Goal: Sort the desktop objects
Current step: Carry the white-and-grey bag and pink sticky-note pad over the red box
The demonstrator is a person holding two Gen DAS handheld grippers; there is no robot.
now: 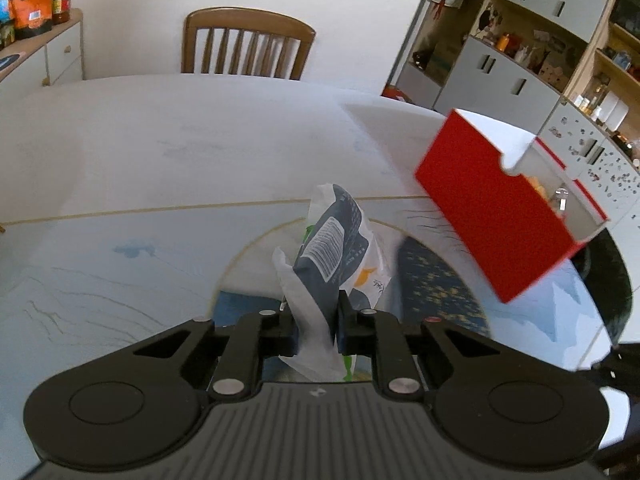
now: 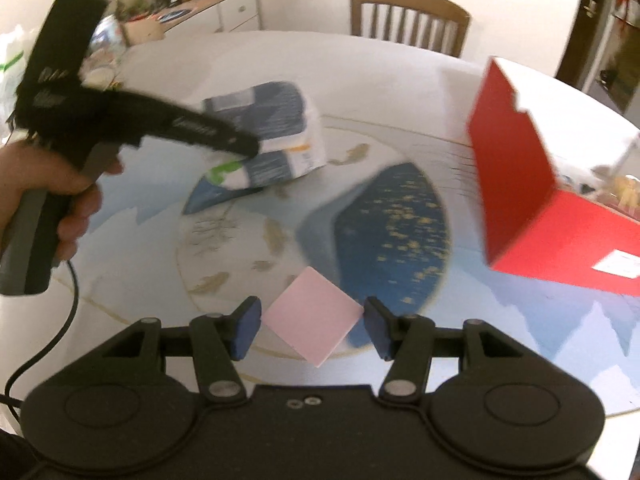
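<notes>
Two grippers hold things for sorting: the left gripper (image 1: 316,330) pinches a tissue pack (image 1: 334,248), the right gripper (image 2: 312,330) clamps a pink pad (image 2: 314,322) near the red box (image 2: 536,184) at right.

Left gripper (image 1: 316,330): jaws clamped tight on the white edge of a tissue packet (image 1: 340,240), which stands up between the blue pads.
Left hand (image 2: 48,188): wrapped around the grey handle, to the left of the tissue packet (seen from the right wrist camera, blurred), fingers curled on the trigger.
Left tool pose: black body angled down toward the tissue packet.
Right gripper (image 2: 312,330): jaws partly apart, a pink square pad (image 2: 314,326) between them; its corners reach both blue pads.
Right gripper place: nearer the camera than the tissue packet, pointing down.
</notes>
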